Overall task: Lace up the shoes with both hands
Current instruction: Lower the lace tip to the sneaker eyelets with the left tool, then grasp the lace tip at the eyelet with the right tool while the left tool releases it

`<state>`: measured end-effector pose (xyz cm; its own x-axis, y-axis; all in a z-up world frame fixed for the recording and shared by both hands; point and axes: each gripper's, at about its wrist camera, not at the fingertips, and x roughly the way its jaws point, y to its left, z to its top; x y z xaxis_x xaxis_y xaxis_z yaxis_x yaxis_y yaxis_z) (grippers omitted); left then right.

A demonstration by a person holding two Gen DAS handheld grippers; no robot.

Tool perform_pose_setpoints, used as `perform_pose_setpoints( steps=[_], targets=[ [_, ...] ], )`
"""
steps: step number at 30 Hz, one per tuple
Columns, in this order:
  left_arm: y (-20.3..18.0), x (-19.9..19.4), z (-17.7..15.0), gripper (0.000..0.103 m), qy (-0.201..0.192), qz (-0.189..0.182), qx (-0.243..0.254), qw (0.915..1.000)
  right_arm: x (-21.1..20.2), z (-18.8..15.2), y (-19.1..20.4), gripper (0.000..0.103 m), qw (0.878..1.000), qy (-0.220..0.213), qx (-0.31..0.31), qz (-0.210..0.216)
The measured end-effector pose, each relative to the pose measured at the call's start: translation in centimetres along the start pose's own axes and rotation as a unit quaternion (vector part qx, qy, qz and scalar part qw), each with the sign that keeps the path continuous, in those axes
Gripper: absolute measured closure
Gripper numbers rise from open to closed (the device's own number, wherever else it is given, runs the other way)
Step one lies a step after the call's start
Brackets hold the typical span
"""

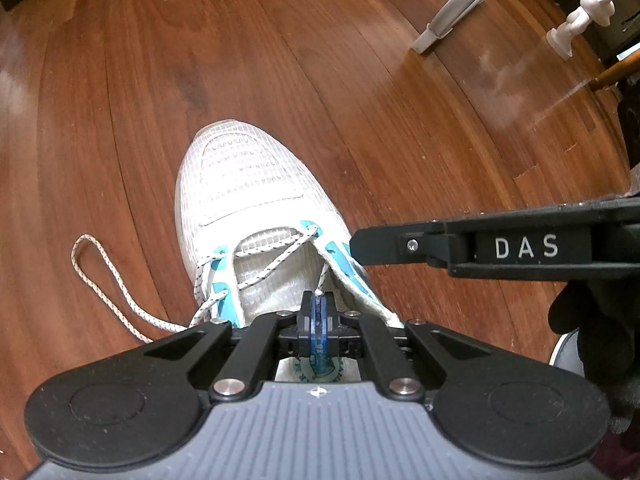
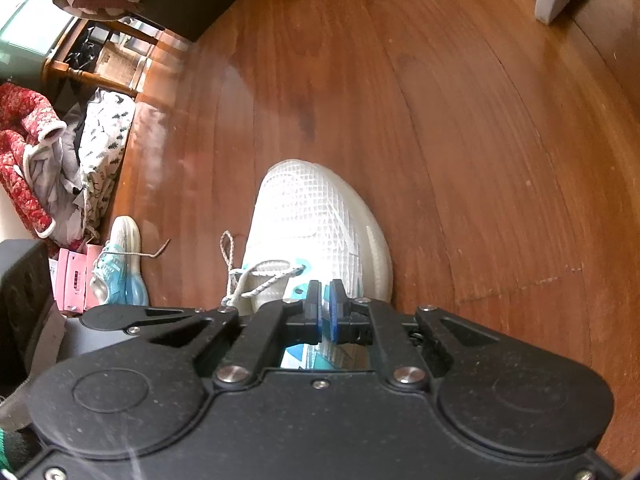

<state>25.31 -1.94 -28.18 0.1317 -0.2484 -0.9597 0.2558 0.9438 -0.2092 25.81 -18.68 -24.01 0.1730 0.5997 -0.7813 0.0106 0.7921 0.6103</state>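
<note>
A white mesh shoe (image 1: 244,184) with teal eyelet strips stands on the wooden floor, toe pointing away. My left gripper (image 1: 319,306) hangs over the tongue, shut on the end of the white speckled lace (image 1: 323,276) that comes out of a right-side eyelet. The lace's other part lies in a loop (image 1: 94,268) on the floor to the left. My right gripper (image 1: 354,246) comes in from the right, jaws shut, tip against the shoe's right eyelet strip. In the right wrist view the right gripper (image 2: 326,300) sits over the shoe (image 2: 316,216); whether it pinches anything is unclear.
A second teal and white shoe (image 2: 118,264) lies at the left beside pink boxes (image 2: 74,276) and a heap of clothes (image 2: 60,148). A white stand leg (image 1: 440,24) and a white figure (image 1: 580,16) stand at the far right. A gloved hand (image 1: 596,320) holds the right gripper.
</note>
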Motion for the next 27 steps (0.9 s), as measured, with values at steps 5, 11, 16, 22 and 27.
perform_pose_setpoints(
  steps=[5,11,16,22,27],
  targets=[
    [-0.4,0.4,0.3,0.102,-0.003,0.002,0.004,1.0,0.1,0.0,-0.1,0.099,1.0,0.001,0.002,0.002],
    [-0.7,0.5,0.3,0.102,-0.001,0.008,0.009,0.9999,0.1,0.0,-0.3,0.099,1.0,0.0,0.004,0.005],
    [-0.6,0.5,0.4,0.103,0.008,0.008,0.007,0.9999,0.1,0.1,-0.4,0.099,1.0,0.0,0.006,0.007],
    [-0.9,0.9,0.8,0.103,0.016,0.01,0.011,0.9998,0.1,0.0,-0.4,0.099,1.0,0.002,0.004,0.013],
    [-1.1,0.9,1.0,0.102,0.016,0.009,0.011,0.9998,0.2,0.0,-0.6,0.099,1.0,0.004,0.007,0.014]
  ],
)
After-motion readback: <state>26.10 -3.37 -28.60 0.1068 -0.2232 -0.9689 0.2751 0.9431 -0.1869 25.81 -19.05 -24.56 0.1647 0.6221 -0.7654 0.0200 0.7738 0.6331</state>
